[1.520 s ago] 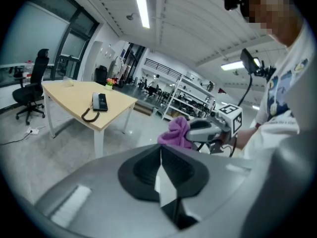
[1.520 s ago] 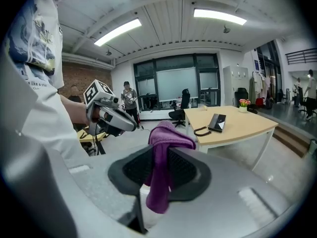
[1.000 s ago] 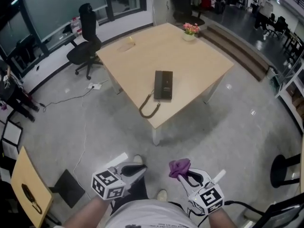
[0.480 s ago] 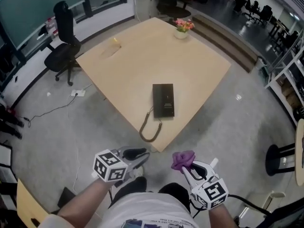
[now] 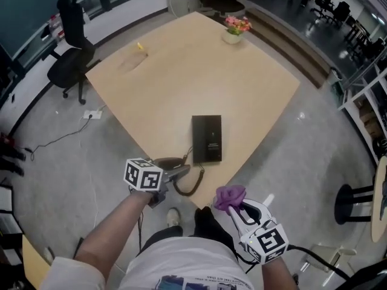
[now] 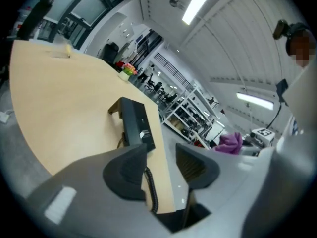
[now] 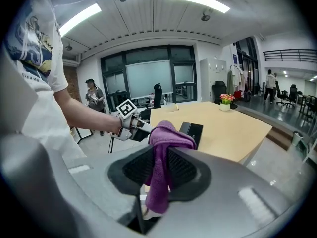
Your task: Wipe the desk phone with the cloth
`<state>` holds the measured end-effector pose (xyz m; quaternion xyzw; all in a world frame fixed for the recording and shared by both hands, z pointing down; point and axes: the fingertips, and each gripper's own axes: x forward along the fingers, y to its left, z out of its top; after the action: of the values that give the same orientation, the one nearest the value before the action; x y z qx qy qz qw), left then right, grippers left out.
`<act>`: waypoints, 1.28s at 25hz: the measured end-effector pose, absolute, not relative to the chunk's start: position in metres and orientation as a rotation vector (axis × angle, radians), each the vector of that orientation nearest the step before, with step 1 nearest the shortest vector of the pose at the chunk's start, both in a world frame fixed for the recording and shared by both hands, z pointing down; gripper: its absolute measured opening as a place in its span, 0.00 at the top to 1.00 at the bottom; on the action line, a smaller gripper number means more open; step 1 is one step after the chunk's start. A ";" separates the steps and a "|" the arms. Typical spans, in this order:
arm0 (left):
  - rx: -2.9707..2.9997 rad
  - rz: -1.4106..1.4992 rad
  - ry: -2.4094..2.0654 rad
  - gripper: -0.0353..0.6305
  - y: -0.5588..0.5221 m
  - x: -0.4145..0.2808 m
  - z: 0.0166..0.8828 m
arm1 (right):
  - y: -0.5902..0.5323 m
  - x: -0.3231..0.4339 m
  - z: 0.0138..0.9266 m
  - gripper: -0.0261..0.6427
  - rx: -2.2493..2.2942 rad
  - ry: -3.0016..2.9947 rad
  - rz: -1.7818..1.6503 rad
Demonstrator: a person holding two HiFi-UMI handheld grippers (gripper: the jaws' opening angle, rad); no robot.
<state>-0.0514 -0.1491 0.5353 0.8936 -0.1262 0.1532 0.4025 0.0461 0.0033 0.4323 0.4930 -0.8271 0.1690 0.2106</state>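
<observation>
Desk phone [image 5: 207, 138], black and flat, lies near the closest corner of the light wooden table [image 5: 181, 71], its coiled cord [image 5: 192, 185] looping toward the table's edge. Left gripper [image 5: 186, 170] hovers at that edge just beside the cord, its jaws parted, having just been opening, with nothing pinched between them. Right gripper [image 5: 237, 209], off the table and close to the person's body, is clamped on a purple cloth [image 5: 228, 195] that bunches above its jaws and hangs down between them.
</observation>
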 end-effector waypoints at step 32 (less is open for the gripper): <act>1.955 0.298 -0.118 0.67 -0.223 0.031 0.593 | -0.078 0.116 0.456 0.83 1.233 -2.302 0.610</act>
<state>0.0306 -0.2228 0.5928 0.8253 -0.0500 0.1260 0.5482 0.1159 -0.0785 0.4564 0.4476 -0.8359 0.2214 0.2279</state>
